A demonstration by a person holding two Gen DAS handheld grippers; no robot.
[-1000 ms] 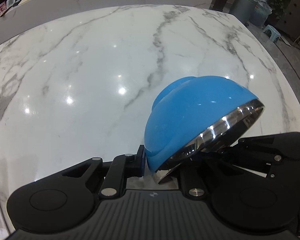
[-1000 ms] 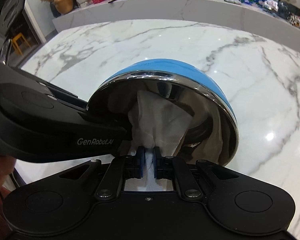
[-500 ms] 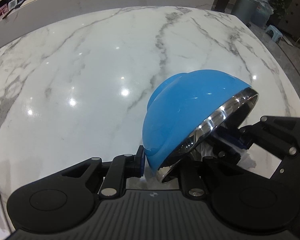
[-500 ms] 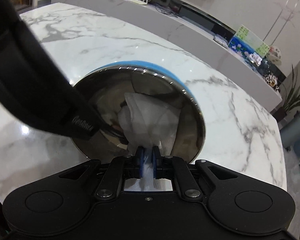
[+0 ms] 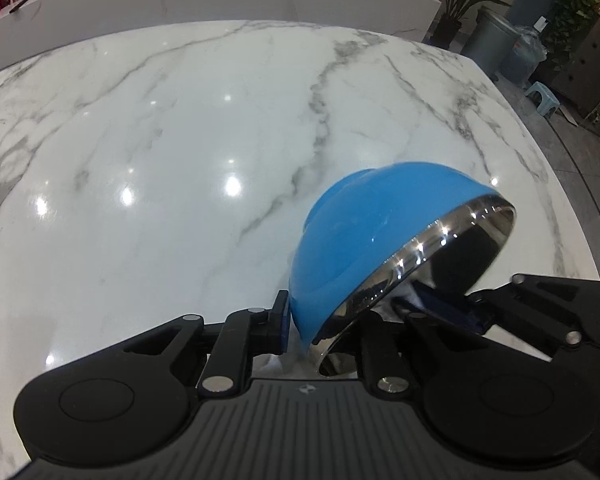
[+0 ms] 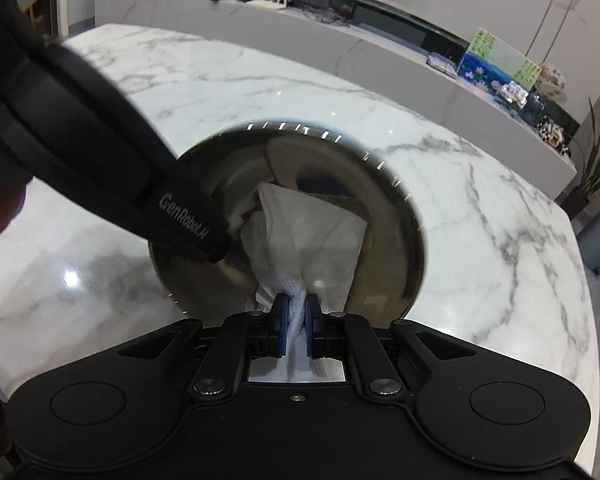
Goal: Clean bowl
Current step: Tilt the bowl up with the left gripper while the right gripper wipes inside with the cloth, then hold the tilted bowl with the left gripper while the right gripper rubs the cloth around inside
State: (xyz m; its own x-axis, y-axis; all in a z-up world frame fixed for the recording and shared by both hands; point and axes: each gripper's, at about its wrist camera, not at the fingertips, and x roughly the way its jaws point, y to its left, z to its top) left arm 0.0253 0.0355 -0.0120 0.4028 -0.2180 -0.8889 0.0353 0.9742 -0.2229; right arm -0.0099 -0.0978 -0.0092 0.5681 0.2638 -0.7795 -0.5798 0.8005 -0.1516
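Bowl [image 5: 364,236] sits tipped on its side just ahead of the left gripper [image 5: 324,322], whose two fingers pinch its rim, one pad against the blue outer shell and the other reaching inside, so that the open mouth faces toward the right gripper [image 6: 296,322]. It looks like a thin steel bowl with a glossy blue outside and a mirror-bright lining: probably light and stiff, not easily broken, but slick on both faces, so a hold by one small patch of rim could let it swing or slide if pushed hard. The rim is the sensible place to take it, as it is the only thin edge the jaws can span; a deeper bite would likely steady it more. The right gripper is closed on a bunched white paper towel [image 6: 304,240], which spreads forward from its fingertips into the bowl's hollow and lies against the steel lining. The towel is soft and limp and will crumple rather than press, so wiping probably calls for gentle strokes. Under both grippers lies the white marble table [image 5: 160,140], and the bowl appears to be held above it rather than resting on it, though that cannot be told for certain.
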